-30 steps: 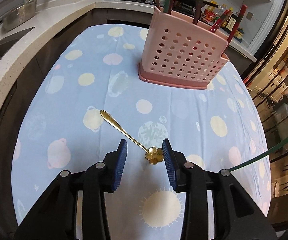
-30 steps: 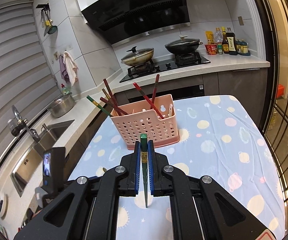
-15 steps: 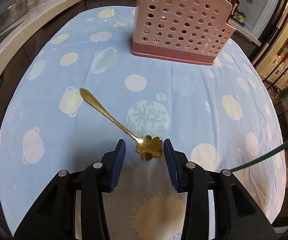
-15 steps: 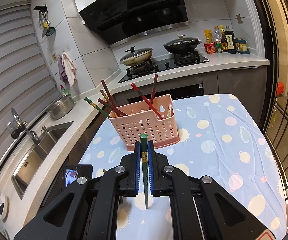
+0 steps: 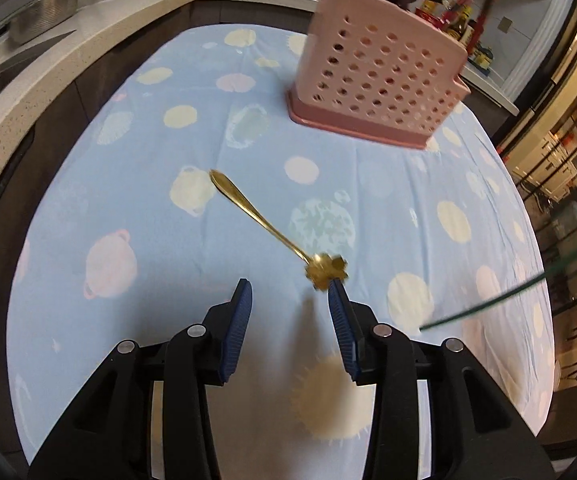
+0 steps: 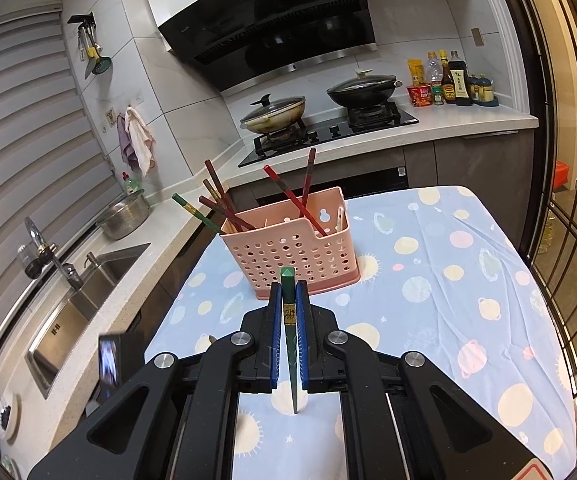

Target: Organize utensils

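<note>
A gold spoon (image 5: 264,224) with a flower-shaped bowl lies aslant on the blue patterned tablecloth (image 5: 160,240). Its bowl sits just at the tip of the right finger (image 5: 338,308) of my left gripper (image 5: 289,285), which is open with nothing between its pads. Farther back stands the pink perforated utensil holder (image 5: 380,80). In the right wrist view the holder (image 6: 292,248) has several chopsticks standing in it. My right gripper (image 6: 288,288) is shut on a green chopstick (image 6: 289,320), held above the table short of the holder. That chopstick's thin end (image 5: 488,304) shows in the left wrist view.
A counter with a sink (image 6: 84,292) and a steel bowl (image 6: 124,216) runs along the table's left side. Behind are a stove with two lidded pans (image 6: 276,114) and sauce bottles (image 6: 448,80). A small dark device with a screen (image 6: 110,364) shows at the table's near left.
In the left wrist view the spoon's bowl, earlier between the fingers, now sits by the right fingertip; the view has shifted and blurred. The right gripper and its chopstick have stayed put.
</note>
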A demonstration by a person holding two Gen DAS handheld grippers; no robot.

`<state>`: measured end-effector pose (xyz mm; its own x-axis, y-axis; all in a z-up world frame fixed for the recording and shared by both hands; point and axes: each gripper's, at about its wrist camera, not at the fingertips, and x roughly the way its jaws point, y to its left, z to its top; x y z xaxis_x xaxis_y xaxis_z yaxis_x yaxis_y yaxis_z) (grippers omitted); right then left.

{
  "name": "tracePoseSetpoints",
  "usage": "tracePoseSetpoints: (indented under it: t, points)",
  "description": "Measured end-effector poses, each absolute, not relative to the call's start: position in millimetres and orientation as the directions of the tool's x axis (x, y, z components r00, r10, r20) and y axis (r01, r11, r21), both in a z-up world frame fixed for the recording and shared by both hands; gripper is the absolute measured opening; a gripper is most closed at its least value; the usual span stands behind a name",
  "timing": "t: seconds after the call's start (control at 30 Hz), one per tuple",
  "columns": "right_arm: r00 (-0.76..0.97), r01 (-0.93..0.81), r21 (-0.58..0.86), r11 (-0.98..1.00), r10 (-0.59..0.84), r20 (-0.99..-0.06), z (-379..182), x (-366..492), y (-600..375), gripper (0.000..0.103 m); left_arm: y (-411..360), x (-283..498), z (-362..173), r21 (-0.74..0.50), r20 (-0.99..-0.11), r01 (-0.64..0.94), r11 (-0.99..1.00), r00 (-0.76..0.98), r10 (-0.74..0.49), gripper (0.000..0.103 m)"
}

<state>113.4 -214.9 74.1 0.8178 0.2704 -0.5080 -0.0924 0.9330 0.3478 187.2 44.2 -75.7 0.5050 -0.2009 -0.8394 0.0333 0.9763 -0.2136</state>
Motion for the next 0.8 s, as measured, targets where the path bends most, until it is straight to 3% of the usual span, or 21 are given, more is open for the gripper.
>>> tracePoseSetpoints:
  t: [0.17,0.4,0.8]
  points:
    - [0.818,-0.088,0.349,0.933,0.268,-0.509,73.6,111.6,-216.2,0.007,69.8,238.1,-68.5,-0.217,-0.835,-0.042,0.975,0.526,-0.163,0.039]
    - [0.817,-0.085,0.346,0.934,0.264,-0.513,73.7,111.5,-216.0,0.007,71.6,283.8,-96.5,-0.100,-0.873,-0.049,0.994,0.484,-0.064,0.038]
    - [0.814,-0.098,0.350,0.932,0.277,-0.510,75.5,107.9,-213.4,0.007,52.6,206.6,-102.7,0.004,-0.874,0.088,0.996,0.485,-0.039,0.038]
